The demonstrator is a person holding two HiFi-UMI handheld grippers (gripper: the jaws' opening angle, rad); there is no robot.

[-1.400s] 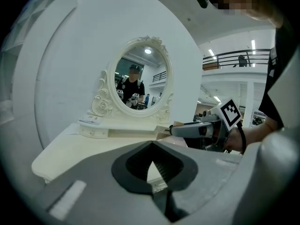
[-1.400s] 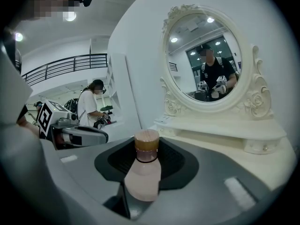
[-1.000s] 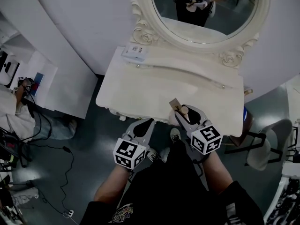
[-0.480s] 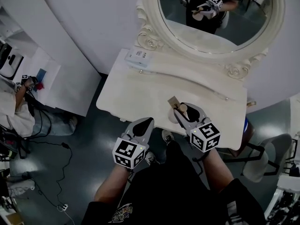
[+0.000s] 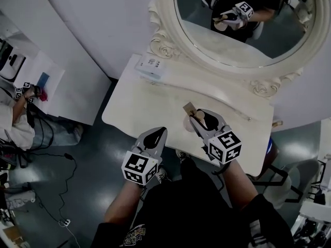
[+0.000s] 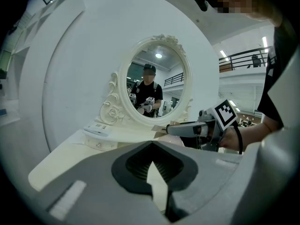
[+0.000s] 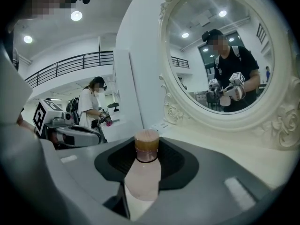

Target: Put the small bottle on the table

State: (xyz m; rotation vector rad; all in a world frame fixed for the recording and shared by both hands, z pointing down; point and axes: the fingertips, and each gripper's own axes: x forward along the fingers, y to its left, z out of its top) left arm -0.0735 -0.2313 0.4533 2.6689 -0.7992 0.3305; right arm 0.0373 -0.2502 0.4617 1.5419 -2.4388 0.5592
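The small bottle (image 5: pixel 199 116) is pale pink with a tan cap (image 7: pixel 146 145). My right gripper (image 5: pixel 202 119) is shut on its body and holds it lying forward over the front part of the white vanity table (image 5: pixel 139 99), right of middle. The bottle (image 7: pixel 142 175) fills the gap between the jaws in the right gripper view. My left gripper (image 5: pixel 156 136) hangs at the table's front edge, shut with nothing in it; its jaws (image 6: pixel 152 146) meet at the tips. The right gripper (image 6: pixel 190 129) shows beside it in the left gripper view.
A big oval mirror (image 5: pixel 243 19) in a carved white frame stands at the back of the table. A flat white box (image 5: pixel 150 65) lies at the back left corner. Another person (image 5: pixel 15 118) is at a white desk on the far left. A chair (image 5: pixel 295 172) stands at the right.
Both grippers have come a little forward. The right one now holds the bottle farther over the tabletop, and the left one has reached the table's front edge.
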